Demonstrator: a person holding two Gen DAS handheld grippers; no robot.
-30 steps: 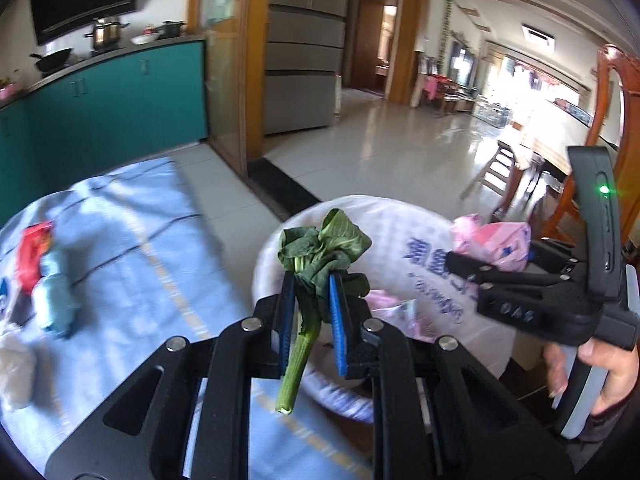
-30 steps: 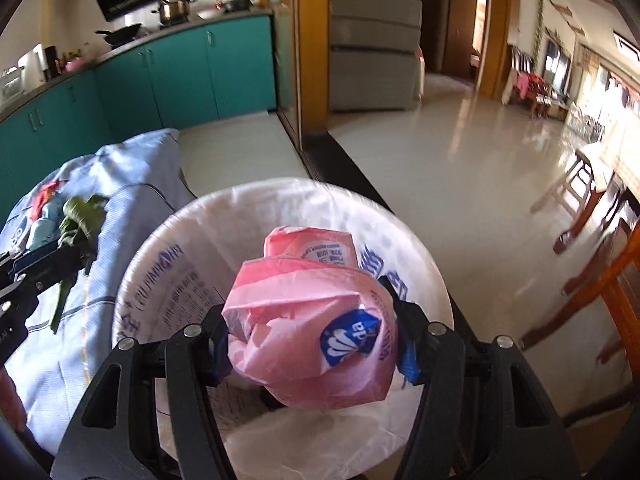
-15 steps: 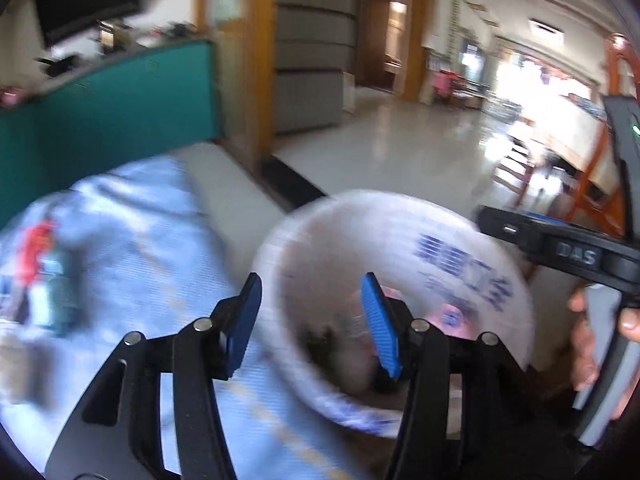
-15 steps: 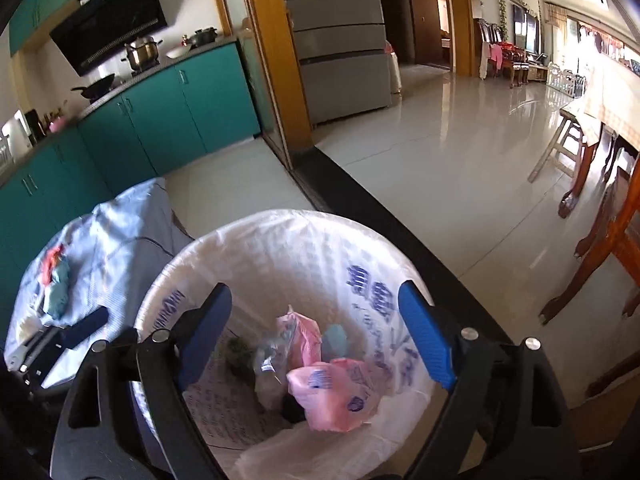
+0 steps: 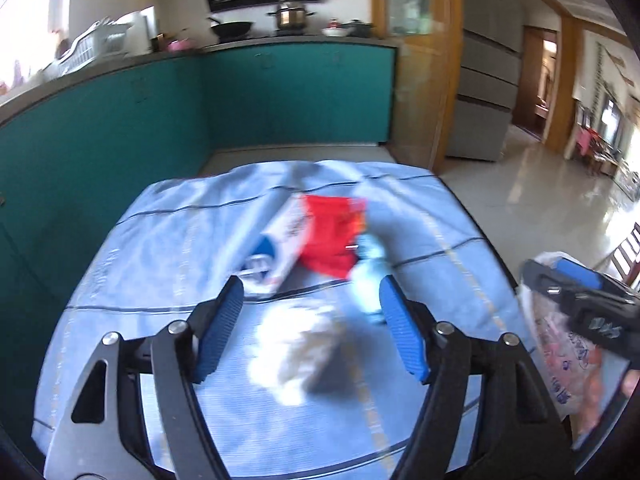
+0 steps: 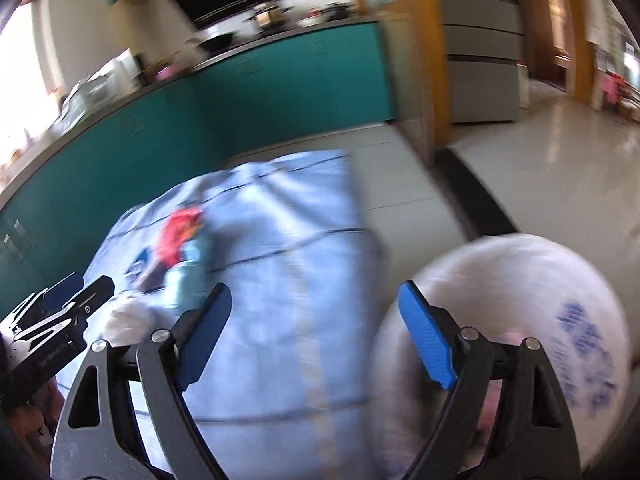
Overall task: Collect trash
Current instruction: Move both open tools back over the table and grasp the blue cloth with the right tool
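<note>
Green leaf, pink bag dropped; left hand-held gripper point(image 5: 310, 332) jaws just opening, right hand-held gripper point(image 6: 314, 336) wide, both empty.

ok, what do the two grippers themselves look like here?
Left gripper and right gripper match: black angular linkage arms with triangular cut-outs and silver pivot bolts, and ribbed blue pads on both fingers. White lettering marks the right gripper's black body in the left wrist view, too blurred to read.

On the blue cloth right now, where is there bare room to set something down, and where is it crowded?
Bare: the cloth left of the white packet, and the strip between the pale bottle and the bin. Crowded: the middle, where packet, red wrapper, bottle and white wad cluster.
</note>
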